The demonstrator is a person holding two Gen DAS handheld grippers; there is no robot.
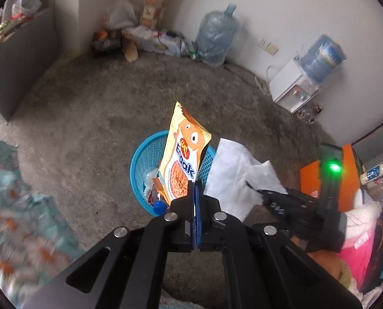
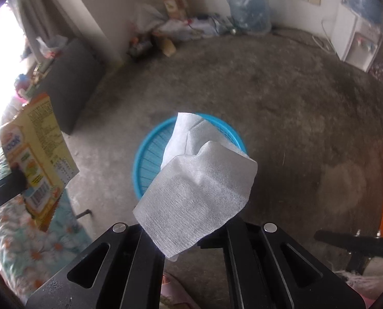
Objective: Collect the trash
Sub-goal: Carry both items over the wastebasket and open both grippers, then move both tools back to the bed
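Room: bare grey floor point(image 1: 101, 118), pale walls, clutter along the far wall, a floral cloth point(image 1: 16, 206) at my left edge.
Cabinet: grey cabinet point(image 1: 19, 61) far left, well clear of the work.
Left gripper point(image 1: 195, 188): my jaws are pressed together on the bottom edge of the wrapper point(image 1: 183, 154), which stands up above them, its upper half over the basket.
Basket: blue mesh basket point(image 1: 145, 154) on the floor straight ahead of both my grippers, some trash already lying in it.
Right gripper point(image 2: 189, 234): my jaws pinch the tissue point(image 2: 199, 188) near its lower edge; the sheet hides the tips, but it hangs from them over the basket's mouth.
Dispenser: white water dispenser point(image 1: 294, 87) by the right wall, out of my way.
Step, as I judge it: dropping both pieces into the basket.
Doing it well: I should bring each tip over the middle of the mouth and lower it before letting go, since light paper and foil drift sideways.
Risk: the tissue may cling to a pad, so I should spread wide and check it falls.
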